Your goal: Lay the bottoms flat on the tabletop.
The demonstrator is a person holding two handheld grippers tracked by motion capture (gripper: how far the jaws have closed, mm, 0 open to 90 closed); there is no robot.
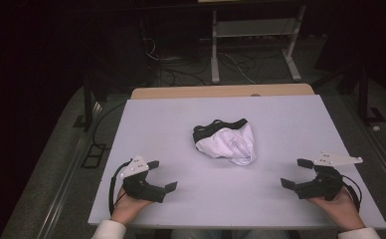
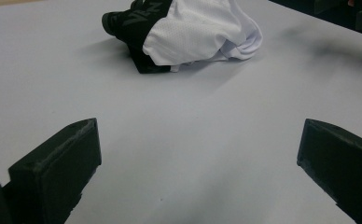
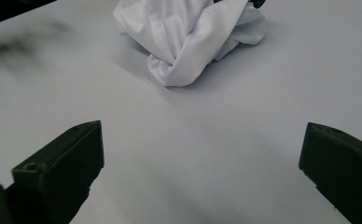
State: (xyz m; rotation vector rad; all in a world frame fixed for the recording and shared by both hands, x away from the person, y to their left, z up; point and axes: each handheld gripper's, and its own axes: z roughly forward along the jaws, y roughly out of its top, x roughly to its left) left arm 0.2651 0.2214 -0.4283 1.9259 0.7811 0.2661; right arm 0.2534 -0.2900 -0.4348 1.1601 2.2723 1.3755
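Note:
A crumpled white garment with a black waistband [image 1: 225, 141] lies bunched near the middle of the pale table [image 1: 181, 124]. My left gripper [image 1: 162, 175] rests at the front left, jaws wide open and empty, facing the bundle. At the front right, my right gripper [image 1: 296, 173] is open too, with nothing between its jaws. In the left gripper view the garment [image 2: 193, 32] lies ahead with its black band toward the left; bare table sits between the gripper [image 2: 200, 154] jaws. The right gripper view has the white cloth [image 3: 193, 37] ahead of the gripper [image 3: 202, 154].
The table's wooden far edge [image 1: 221, 91] borders a dark floor with cables and a white metal frame [image 1: 253, 45]. A black stand [image 1: 89, 99] is off the left side. Bare tabletop surrounds the garment on every side.

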